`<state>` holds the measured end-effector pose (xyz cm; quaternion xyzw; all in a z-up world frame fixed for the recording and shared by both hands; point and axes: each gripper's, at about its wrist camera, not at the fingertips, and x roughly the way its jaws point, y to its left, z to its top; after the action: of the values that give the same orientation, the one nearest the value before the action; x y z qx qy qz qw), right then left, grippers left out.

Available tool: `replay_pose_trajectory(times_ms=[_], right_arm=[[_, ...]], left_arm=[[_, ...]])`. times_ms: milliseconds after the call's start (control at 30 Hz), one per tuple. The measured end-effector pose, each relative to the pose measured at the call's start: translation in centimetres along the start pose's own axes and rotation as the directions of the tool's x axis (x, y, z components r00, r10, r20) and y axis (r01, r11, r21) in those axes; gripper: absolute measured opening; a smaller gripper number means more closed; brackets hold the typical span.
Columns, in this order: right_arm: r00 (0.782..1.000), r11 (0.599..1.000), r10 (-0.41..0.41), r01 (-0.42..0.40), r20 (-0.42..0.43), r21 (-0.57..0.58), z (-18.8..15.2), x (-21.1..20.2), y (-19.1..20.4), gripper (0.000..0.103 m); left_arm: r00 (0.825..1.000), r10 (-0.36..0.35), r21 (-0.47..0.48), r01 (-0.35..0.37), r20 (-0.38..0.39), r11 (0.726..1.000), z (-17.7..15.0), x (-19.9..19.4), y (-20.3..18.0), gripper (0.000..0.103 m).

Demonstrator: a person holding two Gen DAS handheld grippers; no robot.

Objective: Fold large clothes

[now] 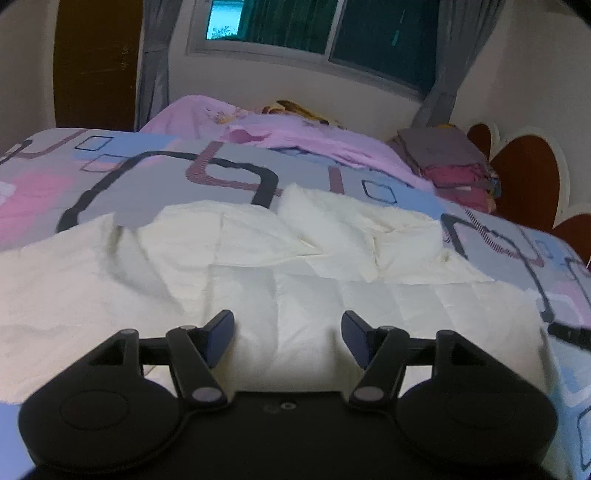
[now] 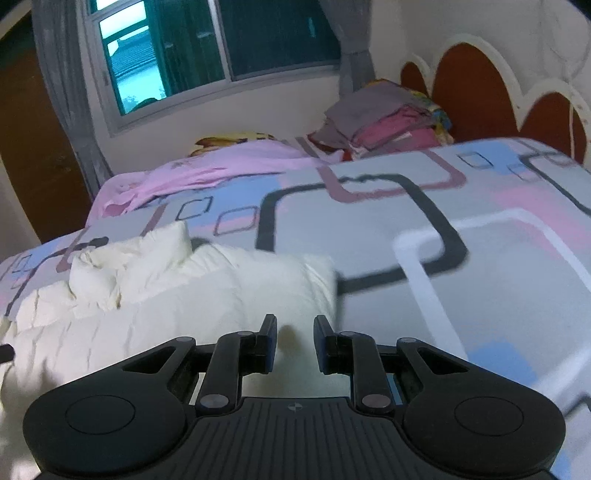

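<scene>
Patterned bedspread (image 2: 369, 229), white garment (image 1: 258, 266), window (image 1: 332, 33), left hand-held gripper (image 1: 288, 332) wide, right hand-held gripper (image 2: 294, 343) narrow, empty

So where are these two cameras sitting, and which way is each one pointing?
Left wrist view: sits on the left tongs, looking forward and down across the white garment on the bed toward the window; its own open tongs show, nothing between them.
Right wrist view: sits on the right tongs, over the garment's right edge, facing the same window; its tongs show a narrow gap, gripping nothing.
Shared: garment, patterned bedcover, pink cloth, folded stack, headboard.
</scene>
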<state>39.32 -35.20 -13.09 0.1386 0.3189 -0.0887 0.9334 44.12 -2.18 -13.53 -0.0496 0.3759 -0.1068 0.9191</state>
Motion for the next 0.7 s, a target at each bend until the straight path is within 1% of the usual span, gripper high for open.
replay_pose_trajectory(times_ms=[100,200,267,333,367,533,633,700], right_arm=[[1.000,1.000,-0.005,0.005,0.004,-0.015,0.7,2.1,0.8,0.021],[0.999,0.997,-0.039,0.040,0.016,-0.059,0.6,4.2,1.4,0.021],[0.998,0.994,-0.057,0.056,-0.004,-0.090,0.1,5.9,1.3,0.021],[0.997,0.991,-0.072,0.067,-0.042,-0.115,-0.9,7.7,1.1,0.021],[0.996,0.989,-0.077,0.072,-0.039,-0.125,-1.3,8.3,0.9,0.021],[0.994,0.976,-0.111,0.110,0.007,-0.187,-2.7,9.3,1.2,0.021],[0.994,0.977,-0.109,0.104,-0.017,-0.185,-2.2,9.2,1.2,0.021],[0.996,0.985,-0.087,0.081,-0.032,-0.154,-1.3,8.0,1.2,0.021]], left_arm=[[1.000,0.028,0.019,-0.028,-0.012,0.999,-0.1,1.9,-0.3,0.063],[0.997,0.070,0.050,-0.068,-0.043,0.996,-0.9,3.7,-0.2,0.063],[0.994,0.085,0.051,-0.082,-0.068,0.995,-1.7,4.4,0.1,0.064],[0.994,0.088,0.047,-0.085,-0.067,0.995,-2.3,4.8,0.3,0.065],[0.994,0.089,0.050,-0.086,-0.067,0.995,-2.4,4.9,0.2,0.065],[0.995,0.067,0.054,-0.063,-0.075,0.997,-2.2,5.4,0.3,0.065],[0.995,0.068,0.075,-0.062,-0.074,0.995,-2.3,5.3,0.3,0.065],[0.995,0.066,0.065,-0.061,-0.080,0.996,-2.0,4.7,0.4,0.064]])
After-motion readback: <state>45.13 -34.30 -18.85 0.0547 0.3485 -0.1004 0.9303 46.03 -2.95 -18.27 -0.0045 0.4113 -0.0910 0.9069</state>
